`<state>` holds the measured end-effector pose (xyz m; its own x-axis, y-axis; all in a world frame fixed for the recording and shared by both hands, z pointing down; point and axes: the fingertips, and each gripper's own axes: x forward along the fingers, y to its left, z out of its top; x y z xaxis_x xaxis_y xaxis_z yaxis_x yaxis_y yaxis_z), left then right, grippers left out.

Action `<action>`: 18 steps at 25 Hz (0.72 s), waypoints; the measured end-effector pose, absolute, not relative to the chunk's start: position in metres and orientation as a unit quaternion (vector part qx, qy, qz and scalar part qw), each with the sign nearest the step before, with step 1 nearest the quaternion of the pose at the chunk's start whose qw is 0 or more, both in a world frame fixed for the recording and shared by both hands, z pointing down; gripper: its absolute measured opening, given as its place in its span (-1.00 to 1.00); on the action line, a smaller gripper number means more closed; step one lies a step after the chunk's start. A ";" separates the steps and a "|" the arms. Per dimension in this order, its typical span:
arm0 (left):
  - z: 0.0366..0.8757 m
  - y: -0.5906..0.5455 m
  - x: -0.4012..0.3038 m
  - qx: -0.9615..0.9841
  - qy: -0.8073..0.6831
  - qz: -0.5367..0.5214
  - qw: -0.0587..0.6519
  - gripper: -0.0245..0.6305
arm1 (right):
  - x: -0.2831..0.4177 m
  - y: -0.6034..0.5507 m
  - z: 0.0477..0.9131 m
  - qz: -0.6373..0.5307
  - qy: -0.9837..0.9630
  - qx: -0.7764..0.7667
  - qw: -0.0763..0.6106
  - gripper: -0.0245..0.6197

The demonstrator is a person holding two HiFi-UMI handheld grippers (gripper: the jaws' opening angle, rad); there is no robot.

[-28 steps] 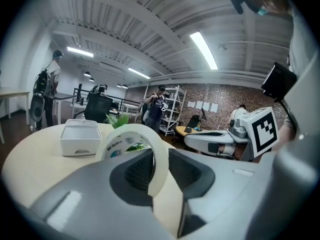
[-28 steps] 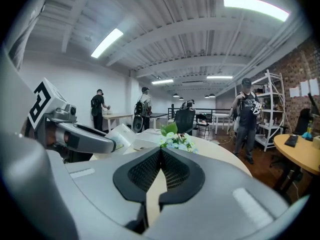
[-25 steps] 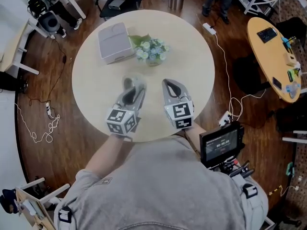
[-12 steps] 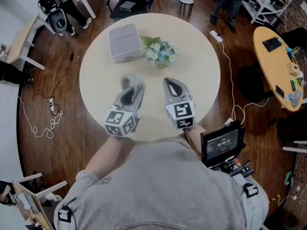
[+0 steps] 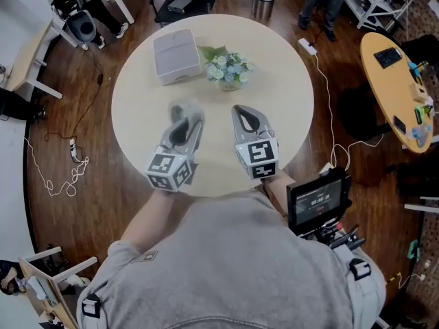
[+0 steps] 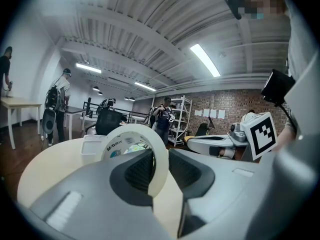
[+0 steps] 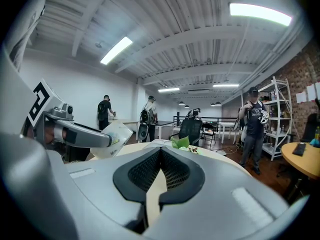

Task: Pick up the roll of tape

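Observation:
The roll of tape (image 6: 139, 150) is whitish with a printed core and stands upright between the jaws of my left gripper (image 6: 156, 170), which is shut on its band. From the head view the tape (image 5: 186, 110) shows at the tip of the left gripper (image 5: 182, 118), held over the round beige table (image 5: 288, 94). The right gripper view also catches the roll (image 7: 114, 138) at its left. Beside the left one, my right gripper (image 5: 245, 115) hangs over the table, its dark pads (image 7: 172, 171) meeting at the tips with nothing between them.
A grey box (image 5: 175, 55) and a small pot of flowers (image 5: 228, 70) stand on the far half of the table. Several people and chairs are around the room. Another table (image 5: 394, 81) stands at the right. Cables lie on the wooden floor.
Both grippers have risen a little above the table, the left one keeping the tape. The head view has shifted slightly.

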<state>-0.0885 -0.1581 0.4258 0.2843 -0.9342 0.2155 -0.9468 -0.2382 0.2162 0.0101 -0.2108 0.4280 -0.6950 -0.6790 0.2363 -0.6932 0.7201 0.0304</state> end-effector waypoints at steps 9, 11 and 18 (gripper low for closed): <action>0.428 -0.160 -0.086 0.789 -0.594 0.023 0.153 -0.63 | 0.014 -0.210 0.429 0.028 -0.918 0.376 0.122 -0.88; 0.428 -0.160 -0.087 0.790 -0.593 0.023 0.154 -0.63 | 0.014 -0.210 0.427 0.030 -0.917 0.377 0.123 -0.88; 0.431 -0.159 -0.086 0.791 -0.592 0.027 0.155 -0.63 | 0.014 -0.210 0.428 0.031 -0.918 0.377 0.120 -0.88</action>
<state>-0.0859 -0.1587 0.4310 0.2983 -0.9275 0.2255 -0.9441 -0.2519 0.2127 0.0142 -0.2103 0.4275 -0.6868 -0.6846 0.2443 -0.6997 0.7137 0.0330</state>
